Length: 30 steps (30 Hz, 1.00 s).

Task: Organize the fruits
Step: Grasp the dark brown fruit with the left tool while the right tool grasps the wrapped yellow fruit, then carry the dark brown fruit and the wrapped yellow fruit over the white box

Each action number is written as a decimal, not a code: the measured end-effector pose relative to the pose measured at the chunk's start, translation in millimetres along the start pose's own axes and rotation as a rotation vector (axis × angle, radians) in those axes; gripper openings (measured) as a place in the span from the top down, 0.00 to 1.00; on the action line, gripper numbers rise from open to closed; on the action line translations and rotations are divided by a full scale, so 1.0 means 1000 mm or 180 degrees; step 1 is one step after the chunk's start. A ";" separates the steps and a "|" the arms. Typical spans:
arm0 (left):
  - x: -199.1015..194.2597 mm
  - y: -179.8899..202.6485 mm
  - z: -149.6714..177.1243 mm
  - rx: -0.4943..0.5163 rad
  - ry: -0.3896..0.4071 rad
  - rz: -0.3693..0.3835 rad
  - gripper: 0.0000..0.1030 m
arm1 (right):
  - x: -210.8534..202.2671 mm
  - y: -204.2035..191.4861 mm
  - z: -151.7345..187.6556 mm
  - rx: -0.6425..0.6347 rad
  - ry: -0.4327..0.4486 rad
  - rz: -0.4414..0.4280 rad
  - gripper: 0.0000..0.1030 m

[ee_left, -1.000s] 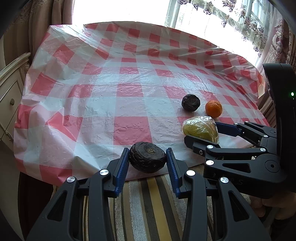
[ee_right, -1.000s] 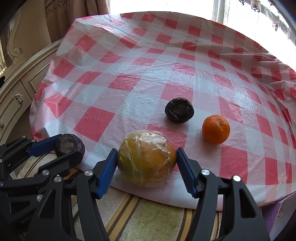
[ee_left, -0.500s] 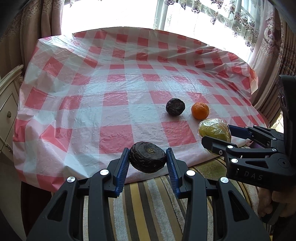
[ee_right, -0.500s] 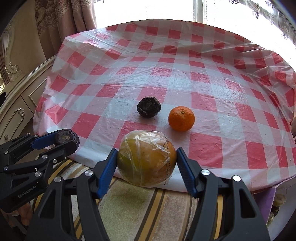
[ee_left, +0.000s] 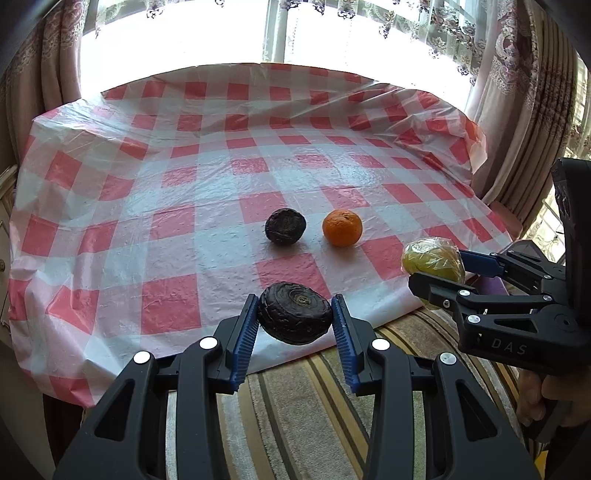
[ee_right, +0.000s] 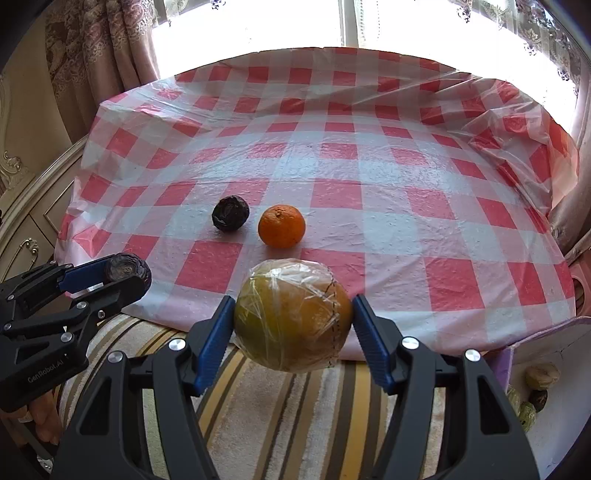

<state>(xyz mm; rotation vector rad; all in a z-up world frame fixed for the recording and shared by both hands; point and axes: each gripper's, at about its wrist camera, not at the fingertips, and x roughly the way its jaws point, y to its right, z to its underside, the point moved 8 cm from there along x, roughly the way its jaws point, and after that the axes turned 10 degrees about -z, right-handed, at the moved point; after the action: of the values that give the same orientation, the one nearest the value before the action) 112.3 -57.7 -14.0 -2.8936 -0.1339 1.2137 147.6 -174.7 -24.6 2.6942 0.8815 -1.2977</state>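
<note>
Fruit, four pieces. Dark wrinkled fruit (ee_left: 294,318) pinched in left gripper (ee_left: 295,325), held over the table's (ee_left: 110,206) near edge. Wrapped yellow fruit (ee_right: 292,314) pinched in right gripper (ee_right: 291,325), also at the near edge, to the right. Second dark fruit (ee_left: 285,226) and orange (ee_left: 342,227) rest side by side, apart, toward the near edge. Table: red-and-white checked plastic cloth, wrinkled at the far right corner. Room: bright window (ee_left: 229,33), patterned curtains (ee_right: 107,48), striped rug (ee_left: 295,417) below. Both grippers tilt downward. Hands mostly cut off; small round items (ee_right: 541,376) at lower right, hard to identify.
</note>
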 end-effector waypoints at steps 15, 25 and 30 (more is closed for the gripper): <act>0.002 0.083 -0.009 0.0454 0.0025 0.0283 0.63 | -0.054 0.105 0.030 0.0514 0.0169 0.0391 0.37; 0.001 0.153 -0.014 0.0810 0.0072 0.0543 0.63 | -0.098 0.187 0.064 0.0908 0.0244 0.0785 0.37; 0.001 0.191 -0.014 0.0992 0.0088 0.0679 0.63 | -0.118 0.221 0.075 0.1070 0.0302 0.0966 0.37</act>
<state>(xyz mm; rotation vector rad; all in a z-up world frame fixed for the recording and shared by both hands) 137.9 -247.1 -11.9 -2.6995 0.3412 1.1024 146.4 -436.4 -34.9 3.0044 0.2539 -1.3601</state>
